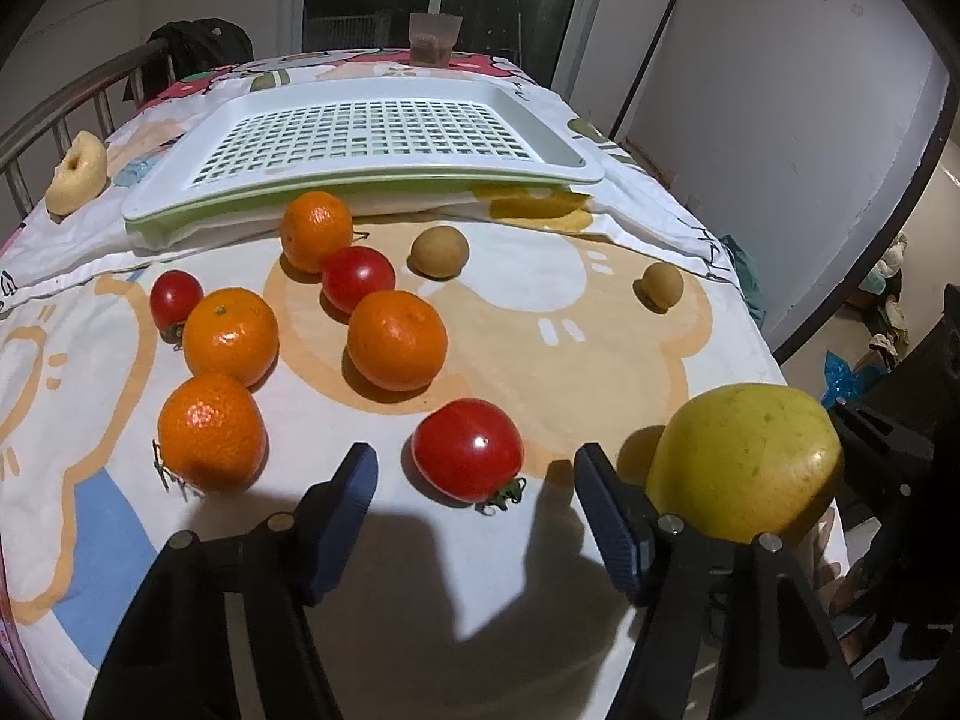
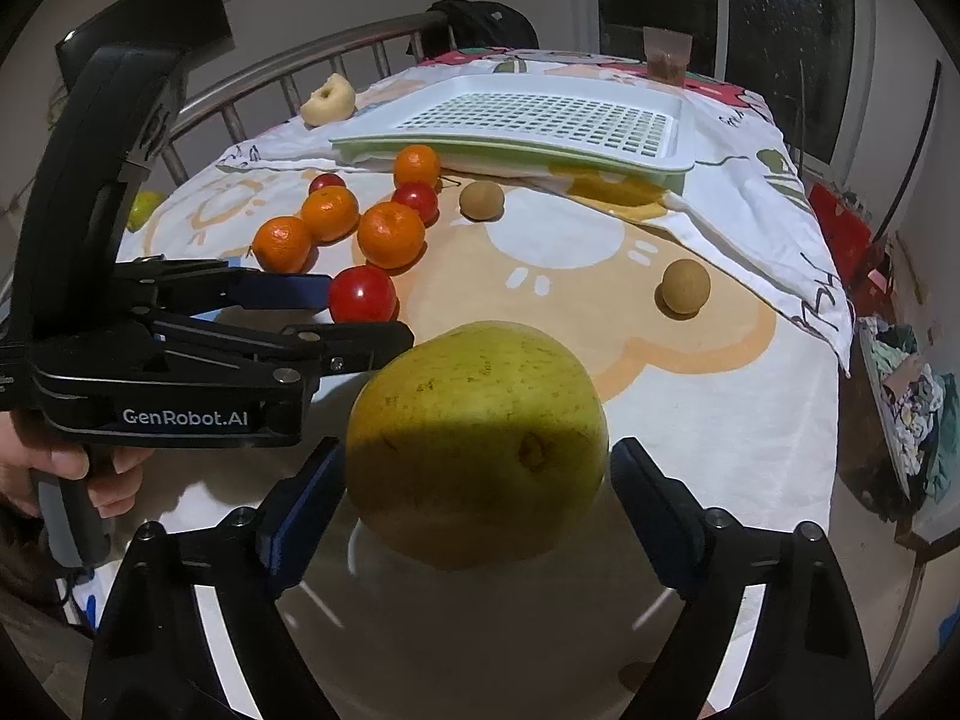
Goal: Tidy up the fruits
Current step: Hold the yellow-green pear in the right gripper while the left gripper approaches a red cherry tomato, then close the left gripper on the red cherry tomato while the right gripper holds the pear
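Observation:
A red tomato (image 1: 468, 459) lies on the cloth between the blue fingertips of my left gripper (image 1: 474, 468), which is open; the pads stand clear of it. From the right wrist view the same left gripper (image 2: 366, 312) straddles that tomato (image 2: 363, 294). A big yellow-green pear (image 2: 477, 444) rests on the cloth between the fingers of my right gripper (image 2: 477, 462), open, with a thin gap showing at the right pad (image 2: 636, 474). The pear (image 1: 744, 462) sits just right of the left gripper.
Several mandarins (image 1: 396, 339), two more tomatoes (image 1: 358, 277) and two small brown round fruits (image 1: 439, 251) lie mid-cloth. A white perforated tray (image 1: 540, 138) sits behind them. A pale fruit (image 1: 77, 171) is at the back left, a cup (image 1: 435, 39) at the far edge. A railing (image 2: 282, 69) borders the left.

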### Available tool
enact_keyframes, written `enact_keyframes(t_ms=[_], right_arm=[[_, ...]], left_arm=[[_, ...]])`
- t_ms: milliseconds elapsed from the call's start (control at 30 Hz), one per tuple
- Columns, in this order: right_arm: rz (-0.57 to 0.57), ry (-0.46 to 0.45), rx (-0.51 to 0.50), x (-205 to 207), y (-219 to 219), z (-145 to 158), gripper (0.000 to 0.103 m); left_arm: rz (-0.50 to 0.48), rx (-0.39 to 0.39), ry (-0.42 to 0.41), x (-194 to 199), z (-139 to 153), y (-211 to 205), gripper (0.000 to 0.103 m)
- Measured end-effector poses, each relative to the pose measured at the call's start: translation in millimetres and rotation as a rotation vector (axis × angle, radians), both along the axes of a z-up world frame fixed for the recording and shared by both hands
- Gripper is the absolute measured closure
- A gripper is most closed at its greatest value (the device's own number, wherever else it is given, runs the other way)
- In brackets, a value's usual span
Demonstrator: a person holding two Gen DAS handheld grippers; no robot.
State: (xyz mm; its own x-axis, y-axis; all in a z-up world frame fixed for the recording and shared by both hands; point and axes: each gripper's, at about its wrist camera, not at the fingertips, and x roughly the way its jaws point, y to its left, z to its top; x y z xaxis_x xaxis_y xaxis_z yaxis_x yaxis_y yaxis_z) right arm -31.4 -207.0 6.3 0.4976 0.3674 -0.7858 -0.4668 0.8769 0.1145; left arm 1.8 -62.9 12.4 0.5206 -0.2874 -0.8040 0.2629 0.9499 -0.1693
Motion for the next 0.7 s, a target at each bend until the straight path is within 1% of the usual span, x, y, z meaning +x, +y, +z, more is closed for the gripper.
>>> enact_keyframes(t_ms=[167,233,300,467,633,700], right_arm=[[-0.002,-0.004,0.000,0.0,1.1,0.7,0.017],[-0.004,-0.006,0.001,-0.1,0.8,1.4,0.019],[-0.005,-0.002,0.005,0.9,0.5,1.1,0.024],[-0.007,0.013,0.004,2.8,0.3,-1.5,0.024],[-0.007,0.009,0.006,2.6,0.2,-0.7,0.024],[-0.007,0.009,0.006,2.5,0.2,-0.9,0.027]], left_arm=[[0.008,-0.004,0.000,2.0,0.3,1.2,0.034],[0.007,-0.002,-0.001,2.3,0.4,1.0,0.034],[0.006,0.002,-0.003,2.3,0.4,0.5,0.034],[0.009,0.002,-0.005,3.7,0.5,1.1,0.034],[0.014,0.003,-0.006,4.7,0.9,2.9,0.038],[0.015,0.006,-0.008,4.9,0.9,3.0,0.039]])
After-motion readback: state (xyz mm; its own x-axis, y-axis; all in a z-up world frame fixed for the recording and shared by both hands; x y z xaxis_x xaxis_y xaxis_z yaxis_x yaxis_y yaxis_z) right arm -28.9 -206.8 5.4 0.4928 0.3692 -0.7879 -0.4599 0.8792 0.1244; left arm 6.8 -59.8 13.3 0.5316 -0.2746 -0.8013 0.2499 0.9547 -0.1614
